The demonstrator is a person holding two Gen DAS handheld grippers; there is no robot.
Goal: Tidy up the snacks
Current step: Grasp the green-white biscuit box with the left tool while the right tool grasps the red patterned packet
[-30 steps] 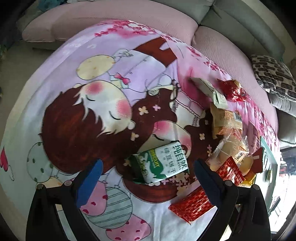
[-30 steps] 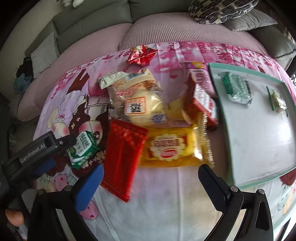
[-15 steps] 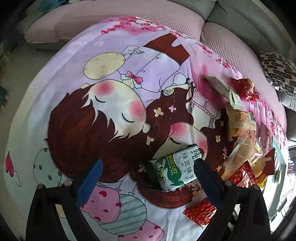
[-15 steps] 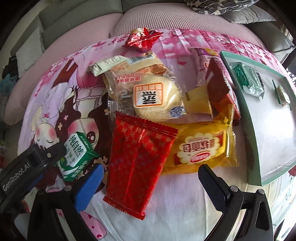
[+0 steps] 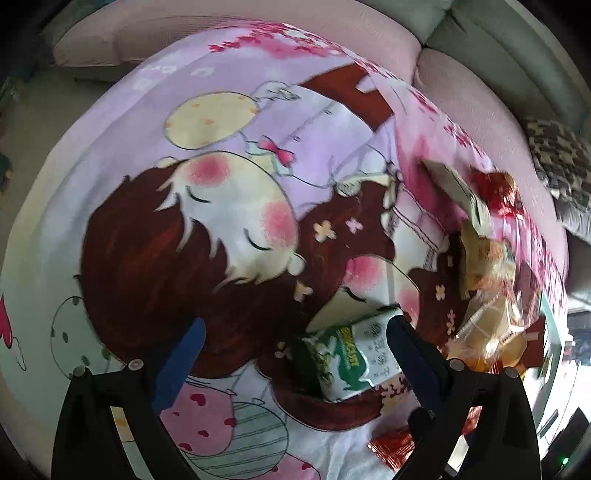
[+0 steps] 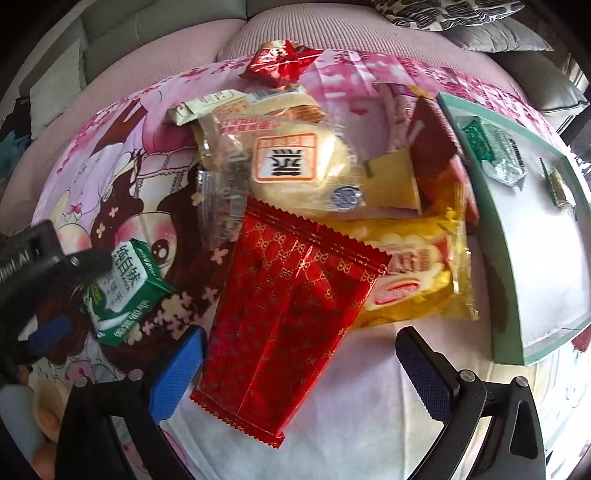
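A green and white biscuit pack (image 5: 351, 360) (image 6: 122, 291) lies on the cartoon cloth. My left gripper (image 5: 295, 350) is open around it, the pack close to the right finger (image 5: 410, 354). In the right wrist view my right gripper (image 6: 299, 369) is open over the lower end of a red foil packet (image 6: 291, 317). Behind that lie a yellow packet (image 6: 410, 273), a clear-wrapped pastry (image 6: 295, 166) and other snacks. A mint-green tray (image 6: 480, 206) at the right holds a green wrapped snack (image 6: 495, 155) and a small candy (image 6: 559, 188).
A red star-shaped foil snack (image 6: 284, 64) and a pale green sachet (image 6: 199, 107) lie at the far side of the pile. Pink sofa cushions (image 5: 258, 22) ring the cloth. A patterned pillow (image 5: 561, 162) sits at the right.
My left gripper moved forward and left, so the biscuit pack now sits against its right finger. My right gripper came closer to the red foil packet, which now reaches between its fingers.
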